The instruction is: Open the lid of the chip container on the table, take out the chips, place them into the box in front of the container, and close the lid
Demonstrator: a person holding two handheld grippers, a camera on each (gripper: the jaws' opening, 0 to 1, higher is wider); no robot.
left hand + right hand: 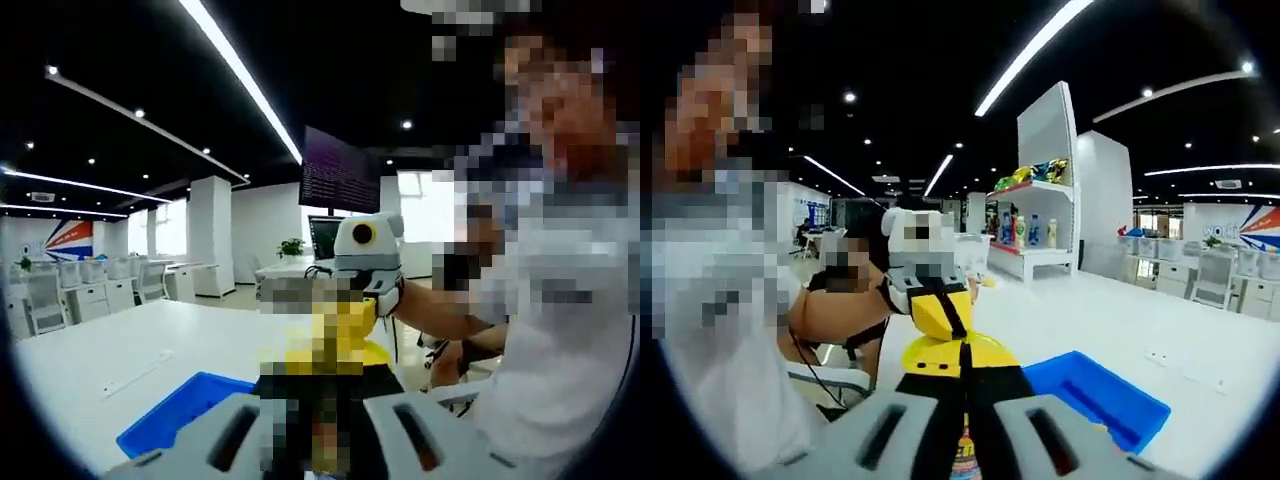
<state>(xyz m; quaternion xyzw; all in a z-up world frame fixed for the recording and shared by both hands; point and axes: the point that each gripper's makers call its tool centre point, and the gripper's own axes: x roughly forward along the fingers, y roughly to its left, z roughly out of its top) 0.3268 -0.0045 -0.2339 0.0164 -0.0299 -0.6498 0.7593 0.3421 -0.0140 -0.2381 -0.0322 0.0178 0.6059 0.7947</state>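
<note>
My left gripper [330, 440] and right gripper [965, 440] meet over the white table [130, 350], both raised, and between them sits the chip container [962, 455], its printed tube just visible low between my right jaws, which look closed narrow on it. In the left gripper view the spot between my jaws is blurred, so I cannot tell how wide they stand; the right gripper's yellow pads come in from ahead. The blue box [1100, 395] lies open on the table just beside the container, right of it in the right gripper view, and also shows here [185, 410].
</note>
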